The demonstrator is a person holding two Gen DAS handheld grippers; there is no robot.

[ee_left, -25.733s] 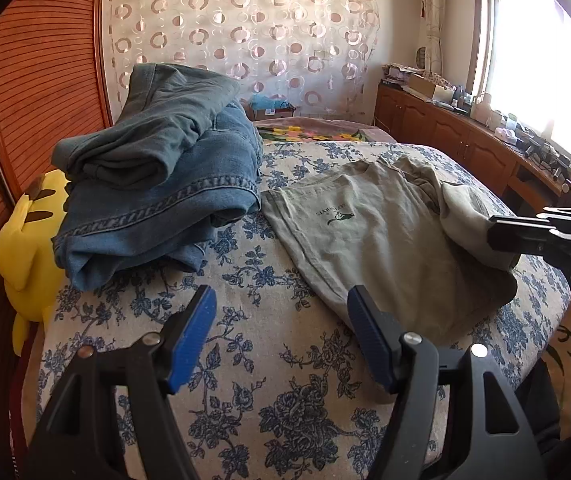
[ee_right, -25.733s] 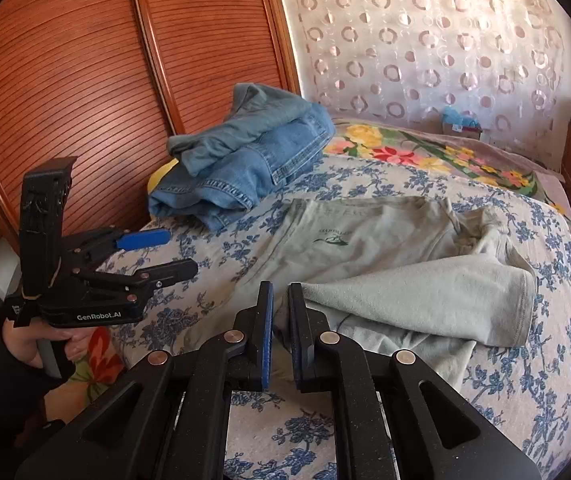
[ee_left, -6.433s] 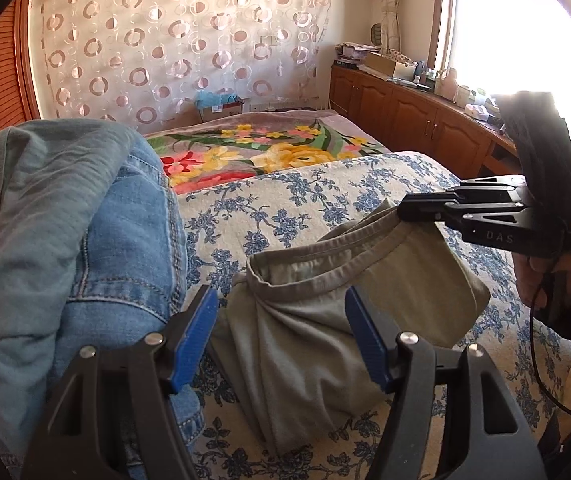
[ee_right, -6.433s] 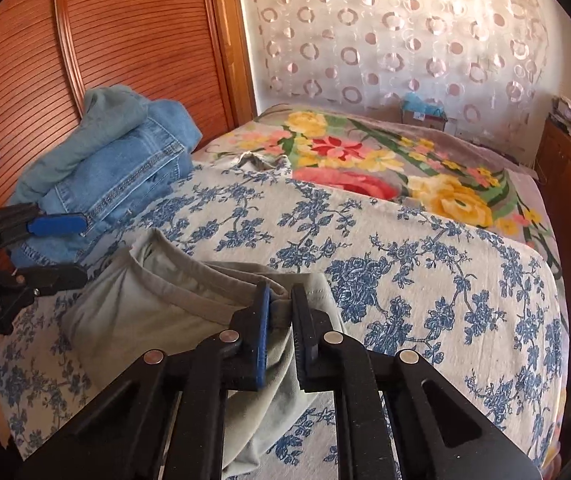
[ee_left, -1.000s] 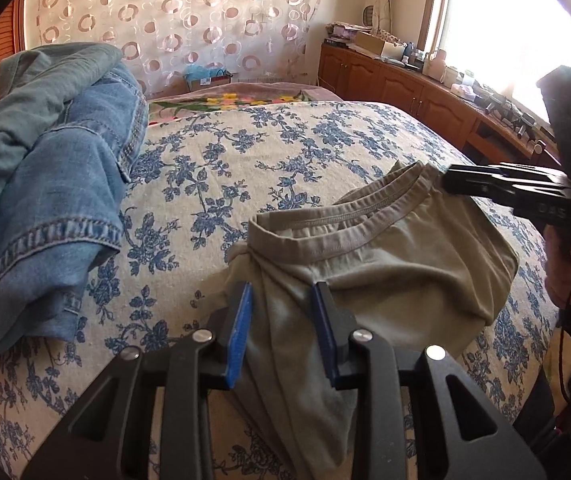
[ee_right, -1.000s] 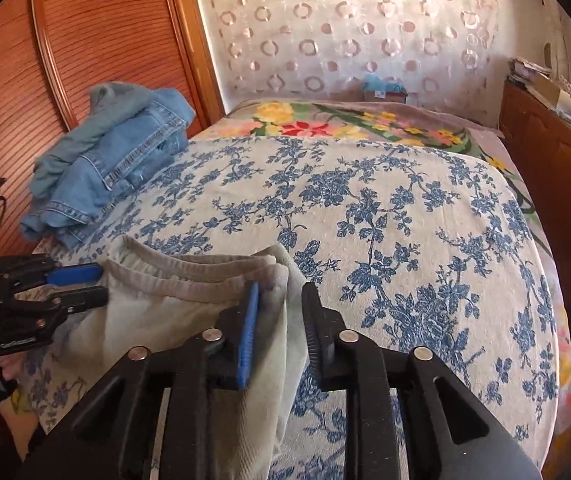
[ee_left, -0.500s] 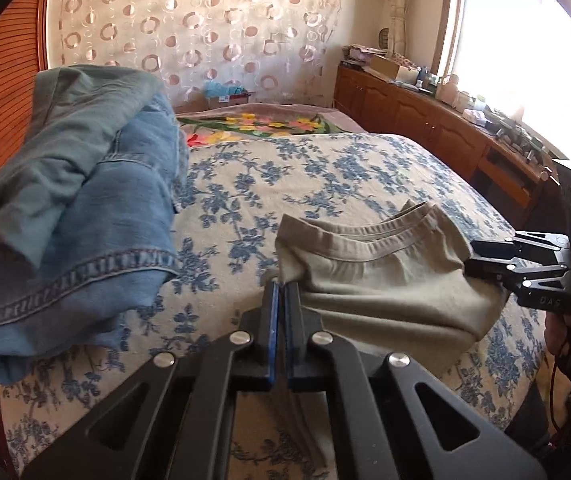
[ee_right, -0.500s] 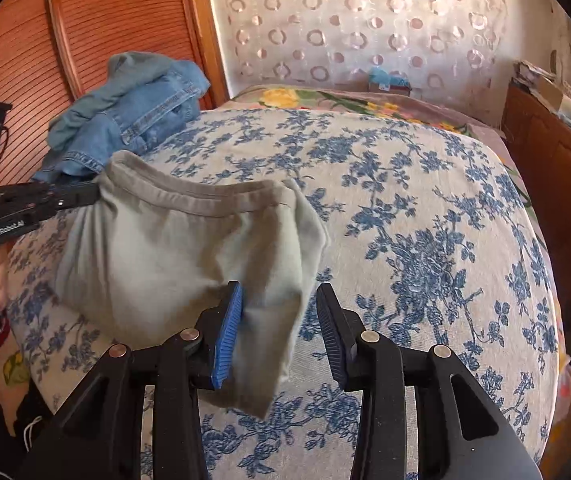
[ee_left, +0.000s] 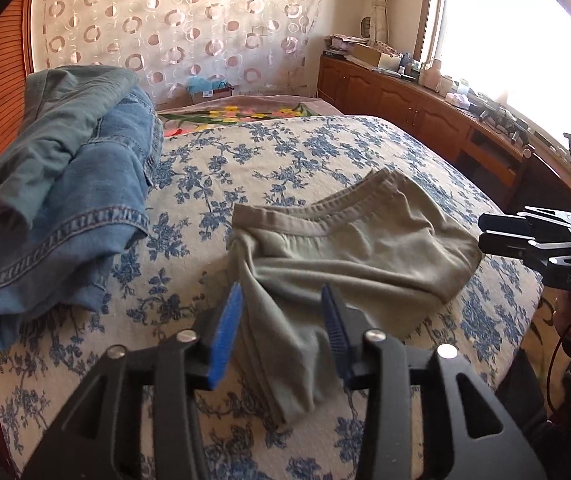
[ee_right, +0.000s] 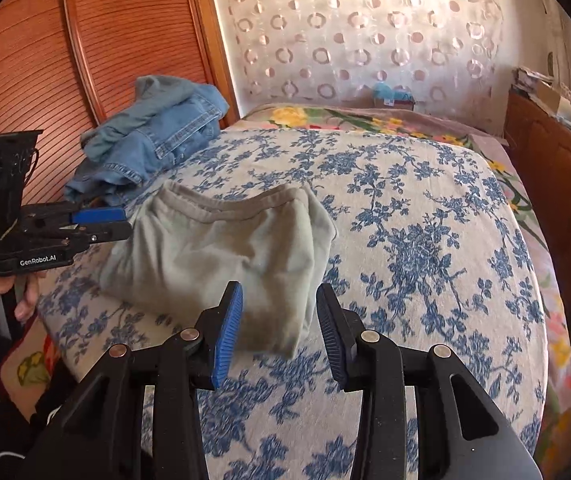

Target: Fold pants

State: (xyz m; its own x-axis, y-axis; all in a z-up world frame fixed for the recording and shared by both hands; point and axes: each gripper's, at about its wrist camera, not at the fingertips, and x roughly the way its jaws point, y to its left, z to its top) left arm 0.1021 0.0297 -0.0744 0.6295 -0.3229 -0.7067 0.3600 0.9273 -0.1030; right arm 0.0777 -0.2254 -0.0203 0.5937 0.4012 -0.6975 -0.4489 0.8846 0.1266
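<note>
The grey-green pants [ee_left: 357, 248] lie folded into a small bundle on the blue-flowered bedspread [ee_left: 277, 148], waistband toward the far side. They also show in the right wrist view [ee_right: 221, 252]. My left gripper [ee_left: 281, 312] is open, its blue pads either side of the bundle's near left corner, gripping nothing. My right gripper [ee_right: 279, 316] is open and empty at the bundle's near right corner. Each gripper shows in the other's view: the right one [ee_left: 525, 236] at the bundle's right, the left one [ee_right: 85, 224] at its left.
A pile of folded blue jeans [ee_left: 65, 184] lies at the bed's left by the wooden sliding door [ee_right: 85, 40]. A flowered blanket [ee_right: 365, 120] covers the far end. Wooden cabinets [ee_left: 425, 112] run under the window on the right.
My left gripper, shut on the pants' corner half a second ago, has opened and let go. The bundle has dropped flat on the bed. My right gripper has opened wider and drawn back.
</note>
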